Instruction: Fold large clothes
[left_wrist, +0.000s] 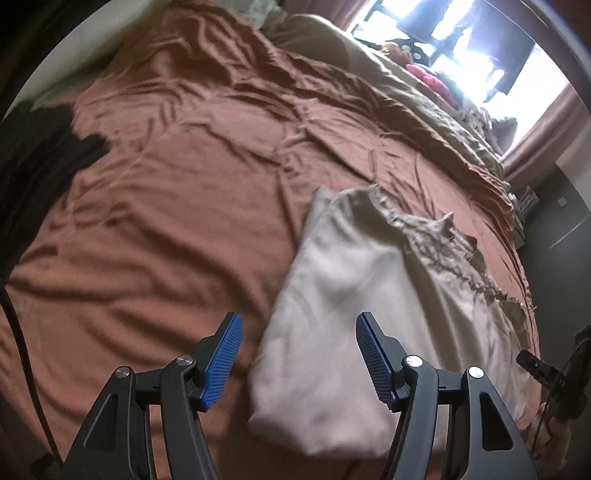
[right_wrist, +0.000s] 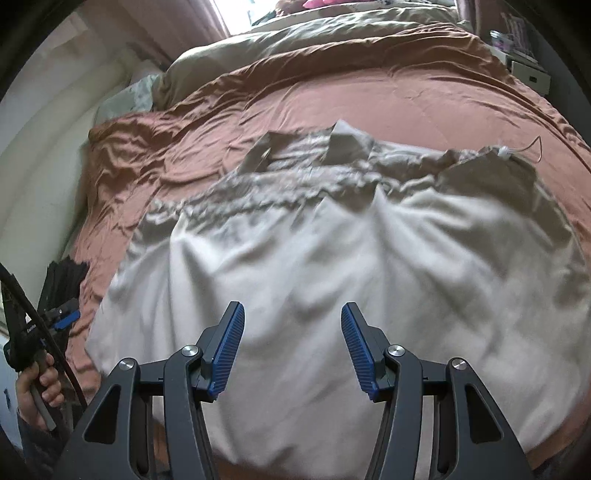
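Rust-brown bedding (left_wrist: 166, 192) covers the bed under both my claws, creased all over. Going from the left in my left wrist view, a black garment (left_wrist: 40, 166) lies bunched at the bed's left edge, well apart from everything else. Next comes a wide stretch of bare brown sheet, and then my left claw (left_wrist: 299, 358), its blue pads (left_wrist: 223, 363) spread with nothing between them. It hangs above the left border of the pale beige garment (left_wrist: 351, 314), not touching it. That garment lies on the near right part of the bed, smooth cloth toward me and a gathered, crinkled band with loose flaps on its far side. Beyond it an olive duvet (left_wrist: 369, 74) is heaped along the far side of the bed, below a bright window (left_wrist: 461, 48).

In my right wrist view, my left hand (right_wrist: 37, 391) shows at the far left, wrapped around its claw's handle. The beige garment (right_wrist: 332, 258) fills the middle, spread flat over the brown sheet (right_wrist: 406, 107), with its crinkled band and a thin drawstring (right_wrist: 524, 147) at the far edge. My right claw (right_wrist: 293, 349) hovers over the near smooth cloth, pads (right_wrist: 356, 350) parted and empty. A white box (right_wrist: 532, 74) stands past the bed's far right corner.
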